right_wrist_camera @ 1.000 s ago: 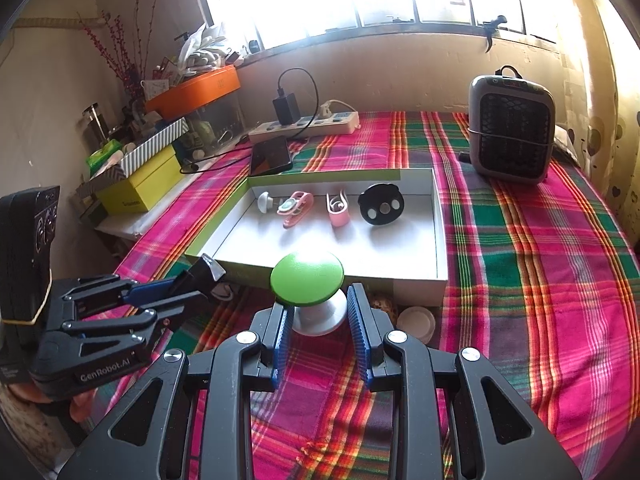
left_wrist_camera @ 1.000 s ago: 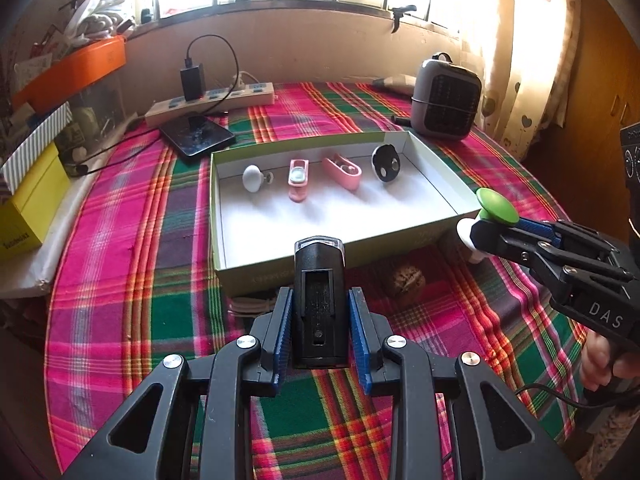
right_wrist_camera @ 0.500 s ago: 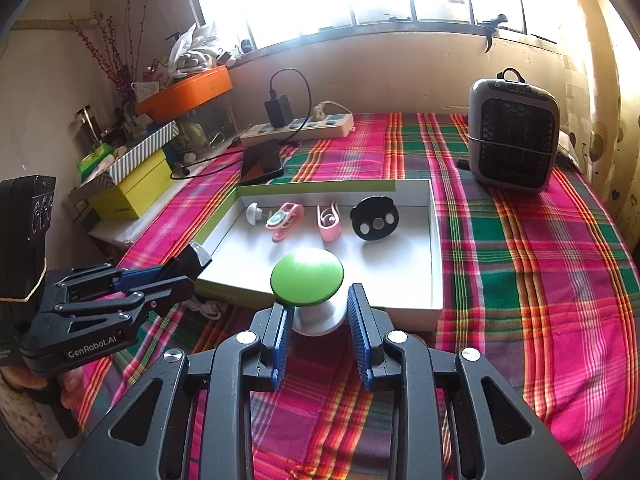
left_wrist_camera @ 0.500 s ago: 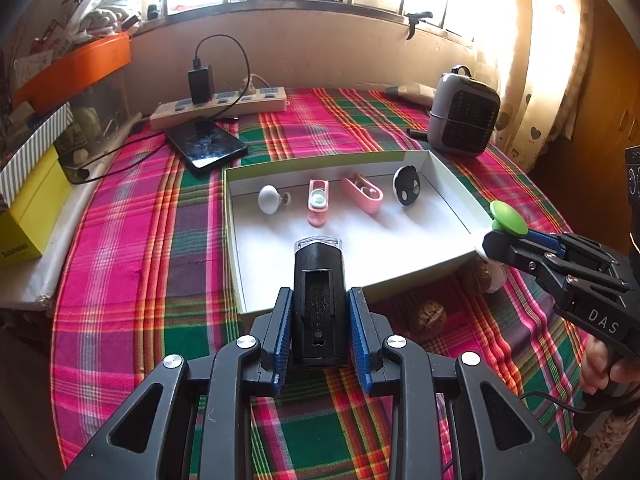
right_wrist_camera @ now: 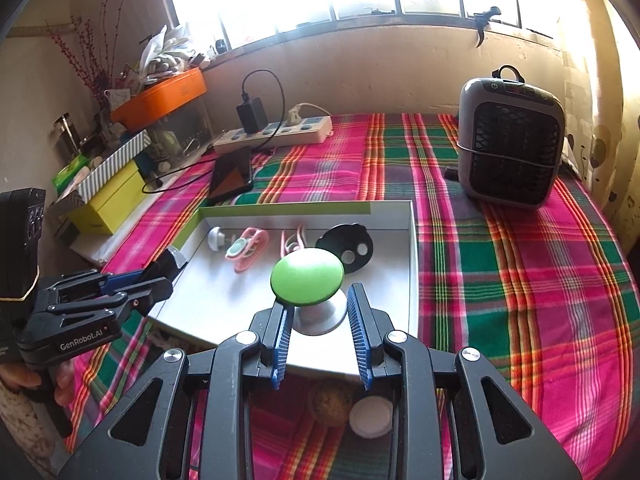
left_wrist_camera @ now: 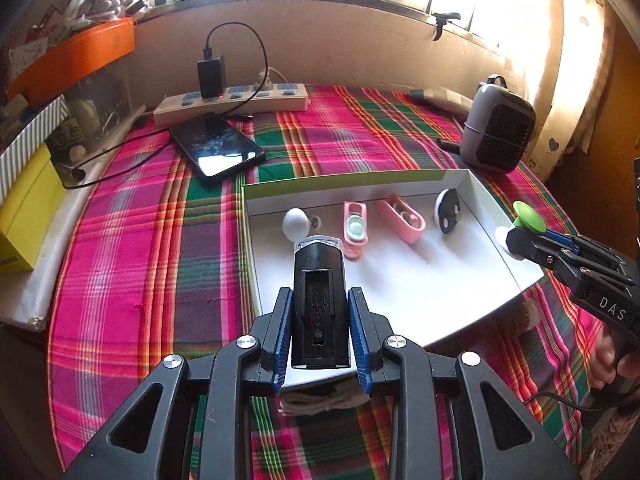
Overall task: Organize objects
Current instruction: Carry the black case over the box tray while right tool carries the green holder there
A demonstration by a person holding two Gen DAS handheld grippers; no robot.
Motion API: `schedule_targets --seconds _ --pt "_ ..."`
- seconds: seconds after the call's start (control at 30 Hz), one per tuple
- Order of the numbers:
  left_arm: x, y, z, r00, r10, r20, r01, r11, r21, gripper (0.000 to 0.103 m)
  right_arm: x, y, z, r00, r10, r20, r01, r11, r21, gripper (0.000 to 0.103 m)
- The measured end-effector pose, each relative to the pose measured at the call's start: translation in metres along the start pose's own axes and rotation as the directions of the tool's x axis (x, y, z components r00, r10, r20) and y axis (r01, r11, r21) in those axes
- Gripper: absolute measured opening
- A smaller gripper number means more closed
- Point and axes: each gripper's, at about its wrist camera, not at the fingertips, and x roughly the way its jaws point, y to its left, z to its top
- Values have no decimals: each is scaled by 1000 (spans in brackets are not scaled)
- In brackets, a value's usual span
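Observation:
A shallow white box with a green rim (left_wrist_camera: pixel 344 178) (right_wrist_camera: pixel 280 209) lies on the plaid cloth. It holds a white knob (left_wrist_camera: pixel 296 222), two pink clips (left_wrist_camera: pixel 355 232) (left_wrist_camera: pixel 402 218) and a black round piece (left_wrist_camera: pixel 448 210) in a row along its far wall. My left gripper (left_wrist_camera: pixel 319 300) is shut on a black rectangular gadget (left_wrist_camera: pixel 318 304), which hangs over the box's near left part. My right gripper (right_wrist_camera: pixel 318 304) is shut on a green-capped white knob (right_wrist_camera: pixel 307 276) above the box's near right part. Each gripper shows in the other's view: the right gripper (left_wrist_camera: pixel 520 236) and the left gripper (right_wrist_camera: pixel 160 272).
Behind the box are a phone (left_wrist_camera: pixel 218 148), a power strip (left_wrist_camera: pixel 232 100) with a charger, and a grey heater (right_wrist_camera: pixel 510 144). A yellow box (left_wrist_camera: pixel 24 216) sits at the left edge. A walnut (right_wrist_camera: pixel 330 402), a white disc (right_wrist_camera: pixel 370 416) and a coiled cable (left_wrist_camera: pixel 320 400) lie before the box.
Both grippers have moved forward with their loads, from short of the box's near edge to above its floor. The things in the box have not moved.

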Motion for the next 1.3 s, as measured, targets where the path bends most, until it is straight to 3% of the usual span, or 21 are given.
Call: schedule_targets --seconds 0.5,1.3 --pt "25 7 17 1000 15 -24 -15 1000 2 25 40 -21 10 997 -34 -64 36 999 24 29" --pt "48 -7 21 997 42 -68 -39 998 48 25 49 -17 9 996 -35 -77 34 999 -12 29"
